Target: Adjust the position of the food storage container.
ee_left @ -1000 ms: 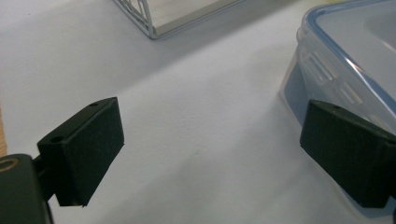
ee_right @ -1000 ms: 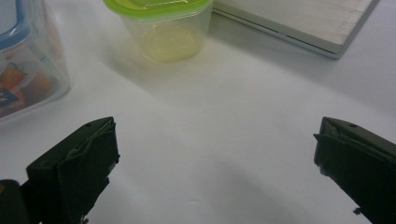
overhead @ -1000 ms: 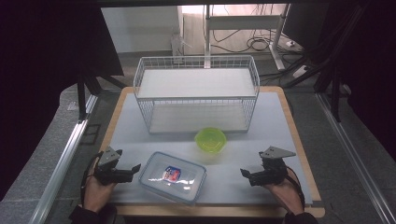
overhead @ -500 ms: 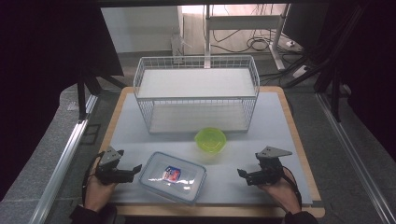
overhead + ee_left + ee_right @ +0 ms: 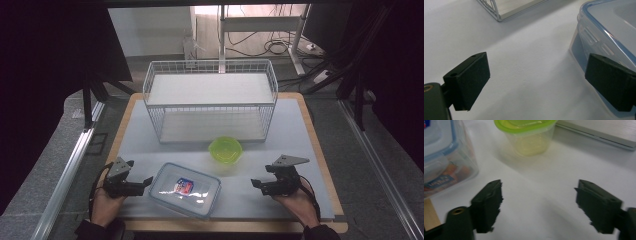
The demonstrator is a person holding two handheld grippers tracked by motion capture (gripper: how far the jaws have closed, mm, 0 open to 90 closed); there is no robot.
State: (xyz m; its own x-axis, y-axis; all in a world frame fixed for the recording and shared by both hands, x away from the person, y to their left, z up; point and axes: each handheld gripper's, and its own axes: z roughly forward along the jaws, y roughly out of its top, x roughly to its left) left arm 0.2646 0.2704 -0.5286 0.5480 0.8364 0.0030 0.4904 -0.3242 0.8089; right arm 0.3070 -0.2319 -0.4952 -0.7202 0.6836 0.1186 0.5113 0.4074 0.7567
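Both grippers wide, empty — left gripper (image 5: pixel 145 181) just beside clear lidded container (image 5: pixel 185 189); right gripper (image 5: pixel 256 183) near green-lidded cup (image 5: pixel 225 149). Risk: a jaw nudges the container sideways — poor grip.

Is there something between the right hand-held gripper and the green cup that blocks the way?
Nothing visible does. The right hand-held gripper is open, and bare white table lies between it and the green cup. The clear lidded box sits off to the side, between the two grippers, not on that line.
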